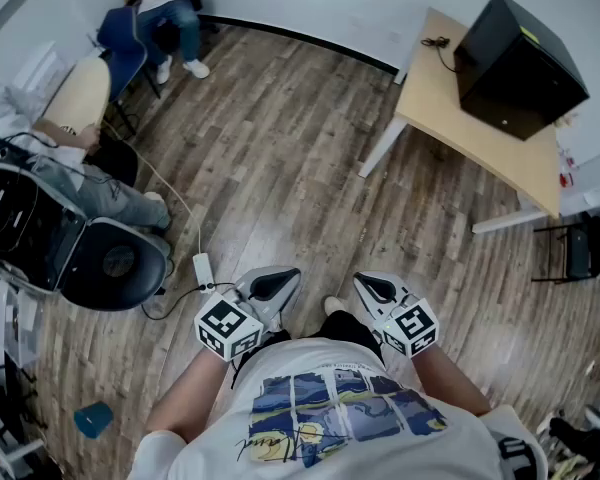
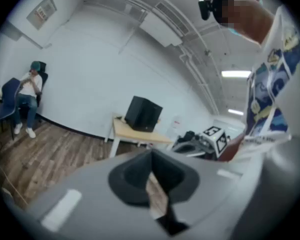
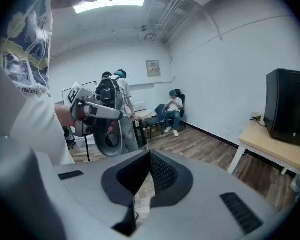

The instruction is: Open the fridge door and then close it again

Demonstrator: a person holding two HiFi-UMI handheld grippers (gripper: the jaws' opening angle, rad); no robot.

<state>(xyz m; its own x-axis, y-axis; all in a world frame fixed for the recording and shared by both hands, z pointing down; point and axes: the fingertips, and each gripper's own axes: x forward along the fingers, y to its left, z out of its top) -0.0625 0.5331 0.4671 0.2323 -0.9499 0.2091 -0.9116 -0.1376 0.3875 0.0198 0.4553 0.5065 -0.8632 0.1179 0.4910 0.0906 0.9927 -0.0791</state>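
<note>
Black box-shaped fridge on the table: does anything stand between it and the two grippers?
Nothing visible does: only bare wood-plank floor separates the left gripper and right gripper from the black box-shaped fridge on its light wooden table.

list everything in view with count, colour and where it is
floor: one, brown wood planks, throughout
table: one, light wood, upper right by the wall
black box: one, black, on the table, probably the fridge
chair: one, blue, top left
seated person: one, jeans, by that chair
second person: one, grey trousers, left edge
round seat: one, black, left
power strip: one, white, on the floor
small object: one, blue, floor lower left
left gripper: one, grey, fingers shut, empty
right gripper: one, grey, fingers shut, empty
</note>
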